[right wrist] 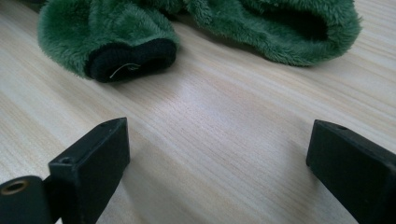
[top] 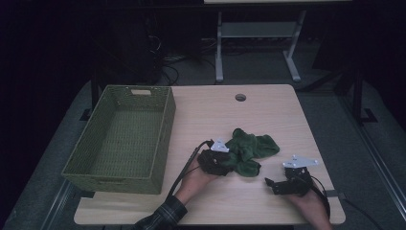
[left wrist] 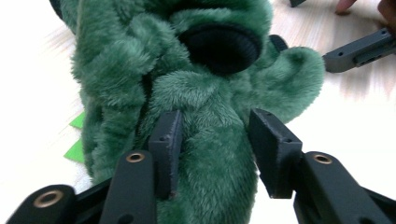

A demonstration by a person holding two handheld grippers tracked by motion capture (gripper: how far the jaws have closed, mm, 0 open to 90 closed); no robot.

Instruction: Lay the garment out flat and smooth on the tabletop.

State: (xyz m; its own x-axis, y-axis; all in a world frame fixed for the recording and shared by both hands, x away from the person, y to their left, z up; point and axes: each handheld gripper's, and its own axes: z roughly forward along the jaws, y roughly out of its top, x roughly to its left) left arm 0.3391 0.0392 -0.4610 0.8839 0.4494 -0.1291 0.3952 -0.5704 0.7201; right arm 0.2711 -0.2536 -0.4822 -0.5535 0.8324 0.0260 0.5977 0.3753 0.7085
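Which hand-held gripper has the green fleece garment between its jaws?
The left hand-held gripper: the green fleece garment fills its jaws. The right hand-held gripper gapes over bare table.

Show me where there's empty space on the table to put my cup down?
The widest bare patch is the far part of the pale wooden table, between the woven green basket and the right edge, around the small round hole. The near middle is crowded by the fluffy green garment and both hands with their tongs.
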